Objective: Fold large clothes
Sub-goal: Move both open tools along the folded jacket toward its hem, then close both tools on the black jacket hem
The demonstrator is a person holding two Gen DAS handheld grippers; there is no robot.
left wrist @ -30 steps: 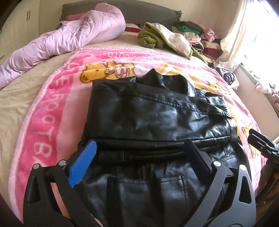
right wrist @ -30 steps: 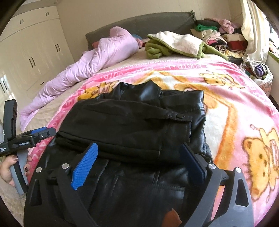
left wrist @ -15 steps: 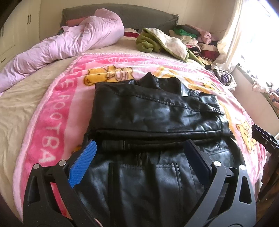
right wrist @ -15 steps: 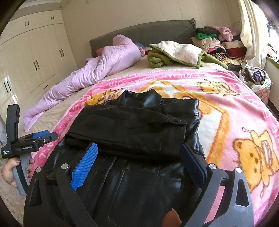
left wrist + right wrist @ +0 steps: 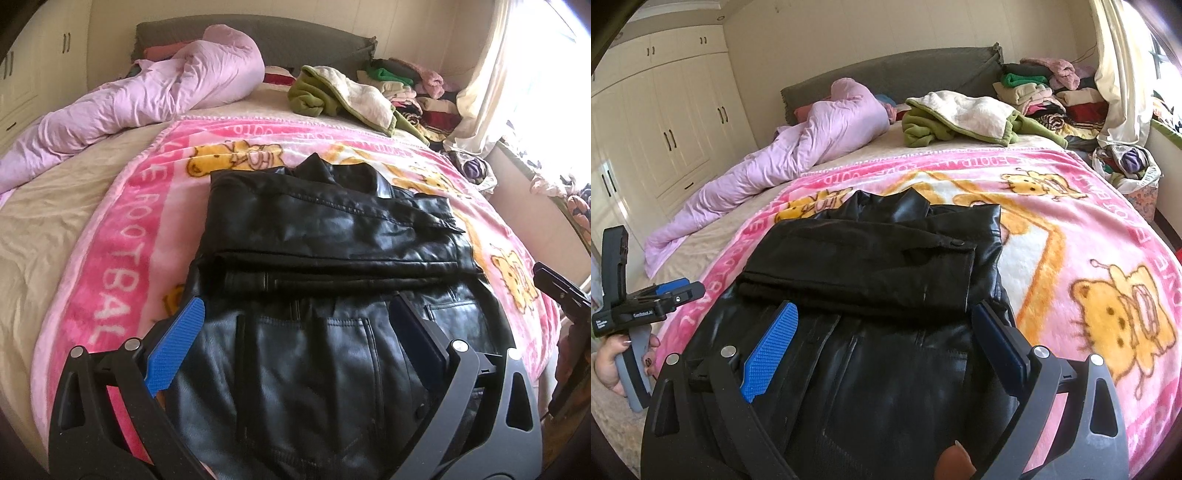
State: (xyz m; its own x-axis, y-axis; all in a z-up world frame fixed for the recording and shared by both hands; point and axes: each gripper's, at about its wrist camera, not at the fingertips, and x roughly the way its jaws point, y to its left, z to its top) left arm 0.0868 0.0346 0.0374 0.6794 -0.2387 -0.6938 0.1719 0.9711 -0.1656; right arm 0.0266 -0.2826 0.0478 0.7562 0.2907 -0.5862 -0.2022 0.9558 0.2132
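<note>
A black leather jacket (image 5: 325, 236) lies on the pink cartoon blanket (image 5: 122, 229), its sleeves folded across the upper body; it also shows in the right wrist view (image 5: 864, 273). My left gripper (image 5: 295, 325) is open and empty, hovering above the jacket's lower half near the bed's front edge. My right gripper (image 5: 882, 328) is open and empty over the same lower half, on the jacket's right side. The left gripper also shows at the left edge of the right wrist view (image 5: 676, 291). The right gripper's body (image 5: 561, 295) shows at the right edge of the left wrist view.
A lilac duvet (image 5: 147, 99) lies bunched at the back left. A green and cream fleece (image 5: 340, 96) and a pile of folded clothes (image 5: 1045, 92) sit at the back right. White wardrobes (image 5: 665, 122) stand on the left; a curtain (image 5: 491, 74) hangs on the right.
Both grippers have drawn back toward the bed's front edge and risen a little, so more of the jacket and bed shows. The jacket has not moved.
</note>
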